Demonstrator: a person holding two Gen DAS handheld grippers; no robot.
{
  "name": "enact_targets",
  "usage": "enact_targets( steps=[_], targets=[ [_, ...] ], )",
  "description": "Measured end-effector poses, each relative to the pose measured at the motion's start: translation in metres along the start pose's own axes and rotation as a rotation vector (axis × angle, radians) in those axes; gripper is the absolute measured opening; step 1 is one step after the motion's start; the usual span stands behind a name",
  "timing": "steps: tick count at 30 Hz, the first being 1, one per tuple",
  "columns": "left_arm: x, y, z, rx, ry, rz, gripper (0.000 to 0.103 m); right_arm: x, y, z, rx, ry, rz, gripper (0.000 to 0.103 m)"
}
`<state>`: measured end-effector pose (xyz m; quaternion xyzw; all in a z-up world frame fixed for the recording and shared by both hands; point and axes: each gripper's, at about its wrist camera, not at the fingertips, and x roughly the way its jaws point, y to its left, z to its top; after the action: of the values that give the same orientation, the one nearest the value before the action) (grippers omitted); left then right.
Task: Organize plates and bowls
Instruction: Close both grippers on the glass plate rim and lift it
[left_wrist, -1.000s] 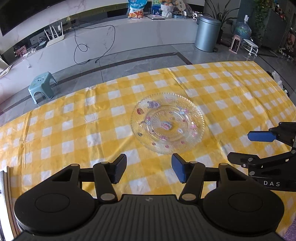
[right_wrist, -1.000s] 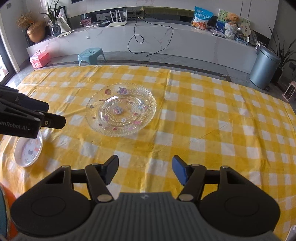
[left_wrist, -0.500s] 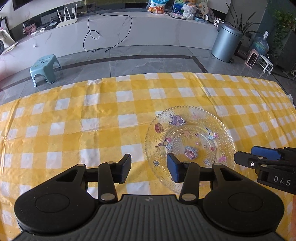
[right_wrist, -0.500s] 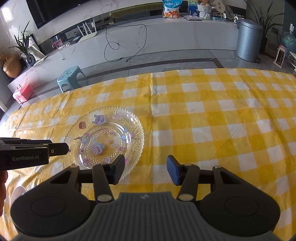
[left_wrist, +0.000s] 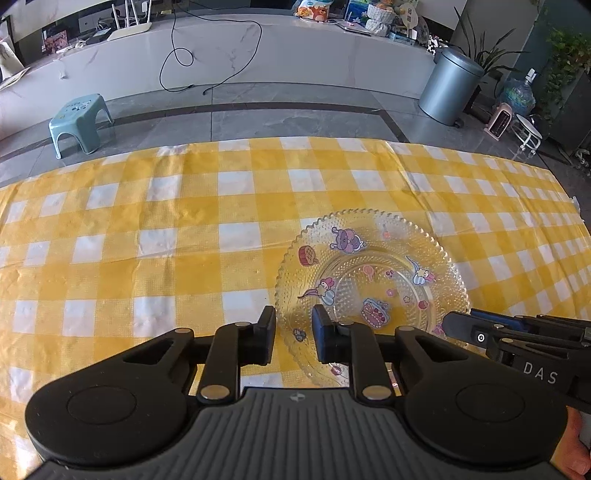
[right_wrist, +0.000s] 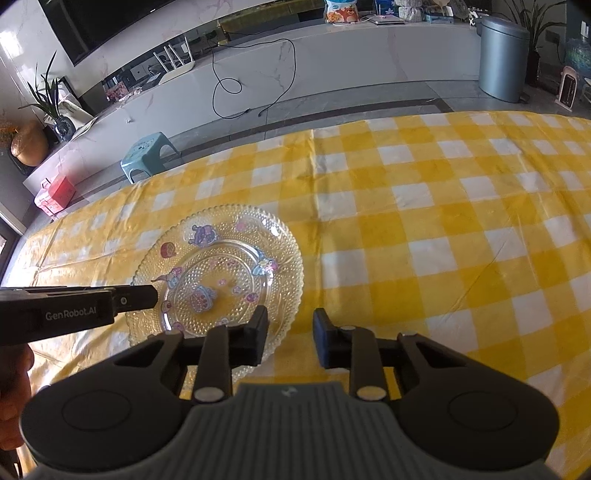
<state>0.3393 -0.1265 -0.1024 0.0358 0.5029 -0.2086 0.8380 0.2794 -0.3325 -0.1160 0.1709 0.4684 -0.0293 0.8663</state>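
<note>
Both of my tongs have closed in on the plate (left_wrist: 371, 284) since a second ago, when they hung back from it over the cloth (left_wrist: 184, 221). My left tongs (left_wrist: 293, 338) now straddle its rim at about 8 o'clock on the plate, jaws apart with a narrow gap, one finger outside the rim and one over the glass; I cannot tell whether either touches it. My right tongs (right_wrist: 288, 338) are also apart, the left finger over the plate's edge at about 5 o'clock, the right finger over bare cloth beside it. From each camera the other tongs show side-on at the frame edge, reaching toward the plate: the right ones (left_wrist: 480, 336) at its 4 o'clock, the left ones (right_wrist: 136, 297) at its 9 o'clock. The clear glass plate, with cartoon stickers, lies flat on the yellow checked cloth covering the worktop. Beyond the worktop stand a stool (left_wrist: 79, 123) at 11 o'clock and a bin (left_wrist: 452, 86) at 1 o'clock.
</note>
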Motion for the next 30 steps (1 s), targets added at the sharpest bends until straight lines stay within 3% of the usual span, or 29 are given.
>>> enact_targets(
  steps=[1,6,13,15,17,24,30],
  targets=[
    [0.000,0.001,0.000,-0.007,0.001,0.000,0.022,0.000,0.000,0.000,0.012,0.003,0.012,0.016],
    [-0.003,0.004,0.001,-0.045,0.018,0.005,0.017,-0.002,0.003,-0.002,0.030,0.007,0.005,0.014],
    [-0.010,0.002,-0.007,-0.018,0.063,-0.017,0.014,-0.013,-0.003,-0.012,0.032,0.028,0.008,0.013],
    [-0.008,0.004,-0.006,-0.030,0.067,-0.027,0.015,-0.014,-0.002,-0.014,0.023,0.027,0.016,0.017],
    [-0.005,0.007,-0.005,-0.052,0.077,-0.038,0.022,-0.013,-0.002,-0.015,0.020,0.026,0.019,0.019],
    [-0.001,0.010,-0.006,-0.092,0.059,-0.060,0.024,-0.009,-0.006,-0.012,0.049,0.013,0.034,0.018],
    [-0.004,0.006,-0.005,-0.104,0.064,-0.031,0.016,-0.011,-0.007,-0.013,0.064,0.014,0.022,0.012]
  ],
)
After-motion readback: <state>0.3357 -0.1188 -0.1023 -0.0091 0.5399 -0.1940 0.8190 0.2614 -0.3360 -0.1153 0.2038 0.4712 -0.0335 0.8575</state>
